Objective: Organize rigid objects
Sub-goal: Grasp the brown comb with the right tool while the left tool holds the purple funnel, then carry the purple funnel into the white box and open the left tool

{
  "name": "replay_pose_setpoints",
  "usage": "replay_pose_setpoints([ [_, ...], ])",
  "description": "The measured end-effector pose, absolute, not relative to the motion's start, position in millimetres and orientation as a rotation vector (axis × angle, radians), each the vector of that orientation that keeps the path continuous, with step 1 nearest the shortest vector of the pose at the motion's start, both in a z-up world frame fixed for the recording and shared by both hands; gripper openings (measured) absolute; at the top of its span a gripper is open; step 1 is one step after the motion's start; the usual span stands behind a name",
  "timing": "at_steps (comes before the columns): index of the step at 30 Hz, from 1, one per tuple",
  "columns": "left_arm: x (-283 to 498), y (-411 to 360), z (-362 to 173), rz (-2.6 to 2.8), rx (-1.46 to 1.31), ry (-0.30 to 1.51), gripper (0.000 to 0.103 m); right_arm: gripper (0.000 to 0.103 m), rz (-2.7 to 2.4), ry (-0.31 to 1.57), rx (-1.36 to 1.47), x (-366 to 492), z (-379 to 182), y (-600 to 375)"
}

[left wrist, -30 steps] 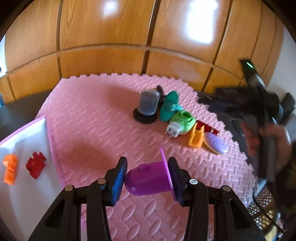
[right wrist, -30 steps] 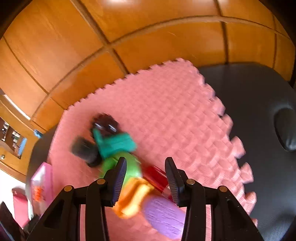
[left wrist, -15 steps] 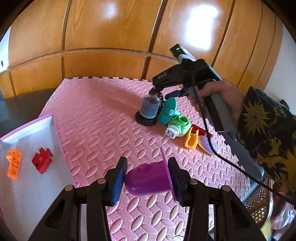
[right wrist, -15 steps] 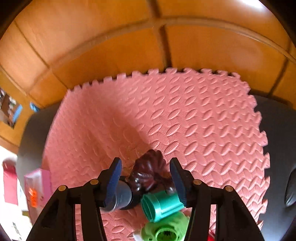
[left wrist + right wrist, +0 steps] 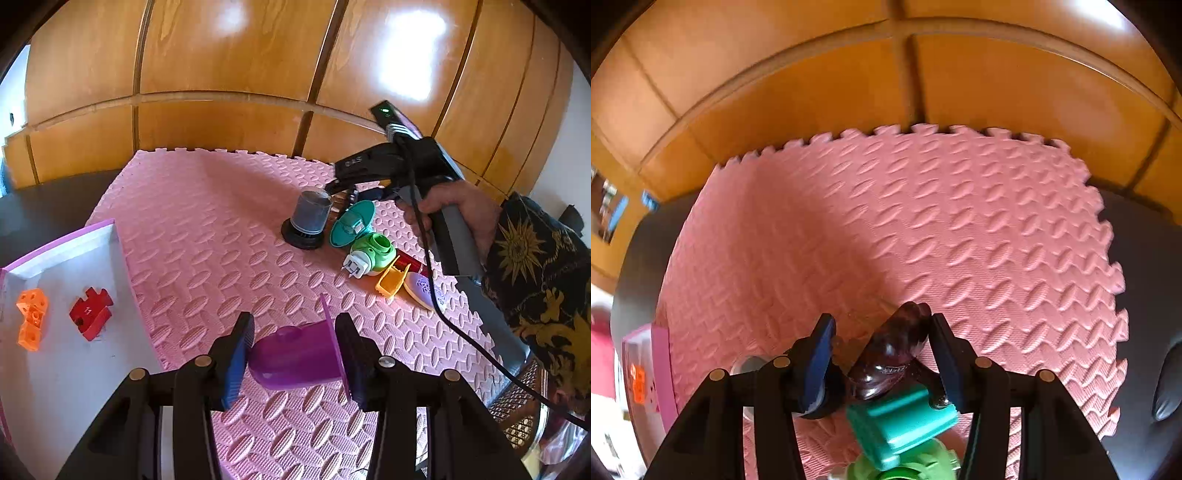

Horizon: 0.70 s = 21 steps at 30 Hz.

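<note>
**Over the pile, right tongs closing**

Over the pink mat (image 5: 207, 229), left gripper (image 5: 295, 354) grips a purple cup (image 5: 295, 356), likely bound for the white tray (image 5: 66, 369) alongside. Right gripper (image 5: 882, 350) straddles a dark brown piece (image 5: 894, 347) beside the teal cup (image 5: 905, 417), jaws closing, left pad not yet touching it.

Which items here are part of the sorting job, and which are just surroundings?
Job: purple cup in left gripper; dark brown piece between right gripper's closing jaws; teal funnel; green plug; tray.

Surroundings: pink foam mat; wooden panels.
</note>
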State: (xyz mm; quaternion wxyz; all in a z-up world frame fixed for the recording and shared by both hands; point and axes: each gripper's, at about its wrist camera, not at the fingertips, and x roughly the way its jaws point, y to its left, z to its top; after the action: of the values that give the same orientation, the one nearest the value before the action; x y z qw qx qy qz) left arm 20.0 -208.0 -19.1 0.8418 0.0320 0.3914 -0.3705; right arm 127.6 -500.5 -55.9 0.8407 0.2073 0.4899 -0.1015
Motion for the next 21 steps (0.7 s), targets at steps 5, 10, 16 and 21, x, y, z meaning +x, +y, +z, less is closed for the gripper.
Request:
replay_pose_setpoints([
  [5,17.7,-206.0,-17.2,-0.772,0.072,0.816,0.046,0.042,-0.276,0.94,0.5,107.7,-38.9,-520.5],
  [10,13.4,-205.0,-16.1,-0.77,0.077,0.812,0.046,0.042,-0.301,0.926,0.493,95.5,-32.2,-529.7],
  [16,7.4,-202.4,-9.7,-0.771,0.088,0.789,0.046,0.042,-0.296,0.908,0.518,76.5,-32.7,-529.4],
  [21,5.7,-195.6,-5.4,-0.758,0.082,0.774,0.046,0.042,-0.28,0.852,0.491,52.7,-12.4,-520.1],
])
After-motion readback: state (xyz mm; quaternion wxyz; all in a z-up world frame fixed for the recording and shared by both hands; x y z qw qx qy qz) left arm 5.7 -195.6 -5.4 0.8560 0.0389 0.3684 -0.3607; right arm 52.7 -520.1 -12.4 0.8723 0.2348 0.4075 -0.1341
